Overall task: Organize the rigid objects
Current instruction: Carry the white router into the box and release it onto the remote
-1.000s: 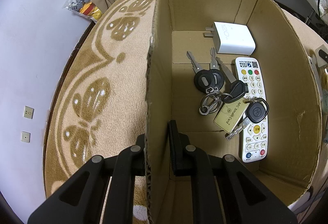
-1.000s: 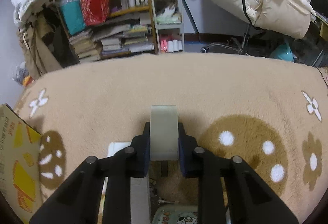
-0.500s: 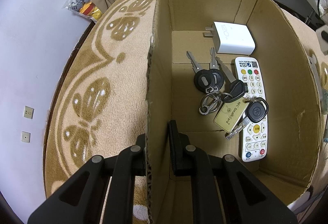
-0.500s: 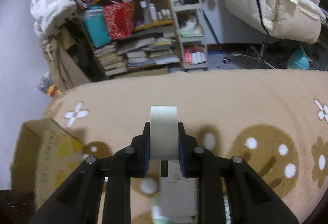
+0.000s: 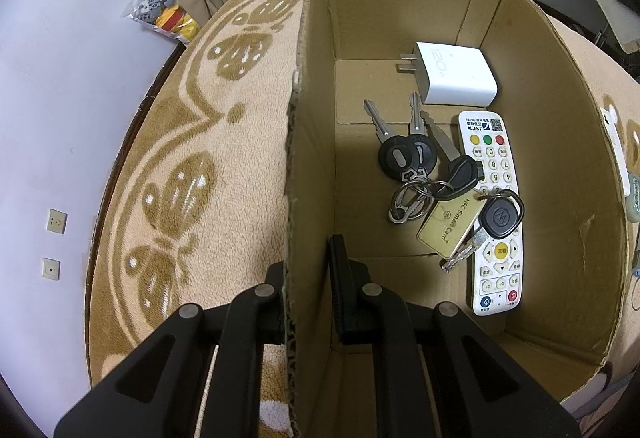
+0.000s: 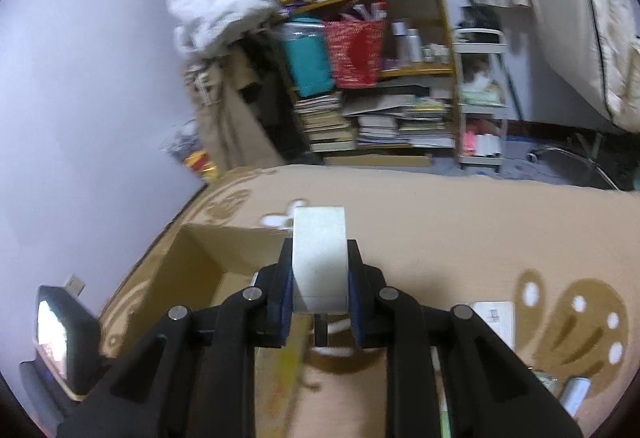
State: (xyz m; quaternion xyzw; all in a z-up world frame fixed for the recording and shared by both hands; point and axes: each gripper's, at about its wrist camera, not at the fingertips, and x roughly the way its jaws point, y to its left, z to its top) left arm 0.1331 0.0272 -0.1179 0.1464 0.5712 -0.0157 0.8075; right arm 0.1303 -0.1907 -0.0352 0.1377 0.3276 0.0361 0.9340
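In the box (image 5: 560, 117): charger (image 5: 456, 75) behind keys (image 5: 424, 165), remote (image 5: 496, 217) right.

We see our left gripper (image 5: 308, 302) and right gripper (image 6: 320, 302) as matte black plastic, each with two angular linkage arms, round silver pivot screws, triangular cut-outs and flat dark pads.

Left gripper (image 5: 308, 294) clamped on box wall (image 5: 294, 222); right gripper (image 6: 319, 270) apparently gripping tape roll (image 6: 319, 258).
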